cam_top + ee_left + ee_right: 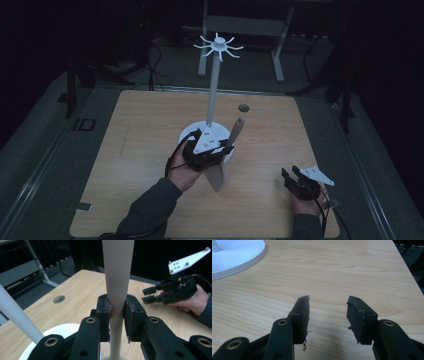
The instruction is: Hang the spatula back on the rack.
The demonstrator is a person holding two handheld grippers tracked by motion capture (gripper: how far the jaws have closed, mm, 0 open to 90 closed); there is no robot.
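A white rack with a tall pole (214, 85), hooks (218, 46) at its top and a round base (192, 134) stands mid-table. My left gripper (220, 150) is just in front of the base, shut on a pale spatula-like utensil (235, 131). The handle points up and away, and the broad blade (216, 177) hangs toward the near edge. In the left gripper view the handle (117, 277) is clamped between both pads of that gripper (117, 315). My right gripper (290, 173) rests low at the table's near right, open and holding nothing (328, 312).
The wooden table (140, 150) has a small round hole (243, 107) behind the rack. The rack's base edge (237, 255) lies far left of my right gripper. A metal frame (245, 25) stands on the dark floor beyond the table.
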